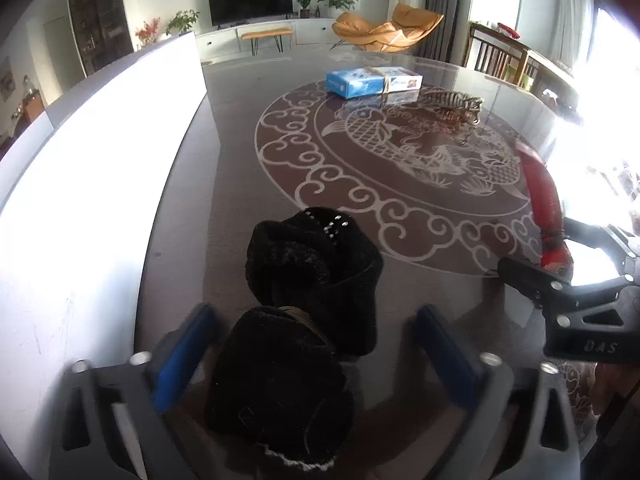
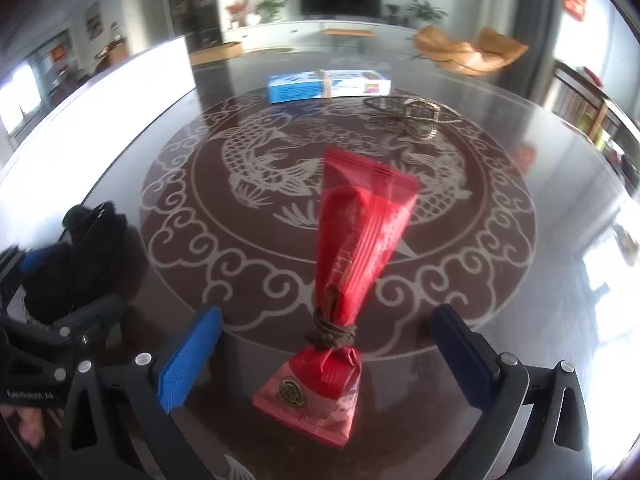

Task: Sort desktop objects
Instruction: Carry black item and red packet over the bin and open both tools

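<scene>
While both claws gape, black bundle (image 1: 304, 320) & red packet (image 2: 352, 256) lie untouched.

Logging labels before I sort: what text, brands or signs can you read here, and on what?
"DAS": on the right hand-held gripper body, left wrist view.
Blue box: print too small to read.
Red packet: gold emblem and faint characters, unreadable.
Left hand-held gripper body: white lettering, blurred.
Red wall sign: unreadable.
</scene>
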Motion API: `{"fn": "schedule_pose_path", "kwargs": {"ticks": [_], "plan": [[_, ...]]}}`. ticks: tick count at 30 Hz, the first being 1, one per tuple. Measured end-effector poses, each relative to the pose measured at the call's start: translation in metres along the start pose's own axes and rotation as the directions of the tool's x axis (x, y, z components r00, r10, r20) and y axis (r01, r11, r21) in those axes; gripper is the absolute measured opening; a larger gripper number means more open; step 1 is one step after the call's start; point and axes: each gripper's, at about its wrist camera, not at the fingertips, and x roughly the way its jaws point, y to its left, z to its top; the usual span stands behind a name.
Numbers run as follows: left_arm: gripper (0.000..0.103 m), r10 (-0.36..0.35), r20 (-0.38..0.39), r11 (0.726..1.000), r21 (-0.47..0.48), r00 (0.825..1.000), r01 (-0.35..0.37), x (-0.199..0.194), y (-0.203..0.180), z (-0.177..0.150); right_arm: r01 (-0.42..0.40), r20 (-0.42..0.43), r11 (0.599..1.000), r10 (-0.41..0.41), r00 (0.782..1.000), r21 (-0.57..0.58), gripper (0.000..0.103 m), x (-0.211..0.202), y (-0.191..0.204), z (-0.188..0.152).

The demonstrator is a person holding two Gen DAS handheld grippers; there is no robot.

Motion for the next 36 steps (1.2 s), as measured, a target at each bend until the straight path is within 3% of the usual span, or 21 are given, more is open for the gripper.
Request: {"fn": "schedule_pose_path", "kwargs": {"ticks": [1, 2, 3, 14, 18, 23, 26, 28, 31, 34, 36], "plan": [[0.048, -0.005, 0.01, 1.0, 0.011, 1.0, 0.004, -0.003, -0.003, 0.001, -0.002, 0.017, 1.0, 0.002, 1.0, 0.001, 0.073, -0.005, -0.002, 0.0], [0.037, -0.018, 0.011, 1.0, 0.02, 1.0, 0.018, -0.005, -0.005, 0.002, -0.01, 0.021, 1.0, 0.01, 1.0, 0.005, 0.029, -0.009, -0.005, 0.0], [0.036, -0.017, 0.004, 1.0, 0.026, 1.0, 0.017, -0.004, -0.007, 0.003, -0.034, 0.011, 0.999, 0.034, 0.999, 0.029, 0.02, -0.011, -0.01, 0.0], [0.035, -0.035, 0.011, 0.999, 0.017, 0.999, 0.035, -0.006, -0.011, 0.003, -0.017, 0.005, 0.998, 0.017, 1.0, 0.059, 0.02, -0.026, -0.019, -0.014], [0.034, -0.09, 0.013, 0.996, -0.018, 0.996, 0.09, -0.015, -0.008, 0.005, -0.047, 0.034, 0.996, 0.044, 0.998, 0.073, 0.02, -0.04, -0.016, -0.011], [0.034, -0.194, 0.1, 0.979, -0.041, 0.976, 0.199, -0.071, -0.003, 0.023, -0.12, 0.093, 0.991, 0.114, 0.989, 0.061, 0.02, -0.074, -0.001, 0.015], [0.034, -0.228, 0.172, 0.968, -0.064, 0.958, 0.242, -0.117, 0.024, 0.036, -0.203, 0.158, 0.979, 0.197, 0.968, 0.022, 0.02, -0.104, 0.027, 0.046], [0.034, -0.189, 0.221, 0.973, -0.086, 0.957, 0.212, -0.145, 0.055, 0.039, -0.268, 0.186, 0.963, 0.265, 0.946, -0.014, 0.02, -0.118, 0.049, 0.065], [0.034, -0.075, 0.254, 0.983, -0.146, 0.964, 0.115, -0.173, 0.111, 0.037, -0.376, 0.201, 0.92, 0.391, 0.898, -0.111, 0.02, -0.134, 0.104, 0.096], [0.034, 0.098, 0.224, 0.974, -0.224, 0.97, -0.046, -0.184, 0.174, 0.023, -0.473, 0.168, 0.856, 0.508, 0.845, -0.208, 0.02, -0.138, 0.168, 0.113], [0.034, 0.169, 0.166, 0.955, -0.271, 0.971, -0.12, -0.179, 0.208, 0.01, -0.532, 0.112, 0.806, 0.572, 0.812, -0.26, 0.02, -0.129, 0.214, 0.116]]}}
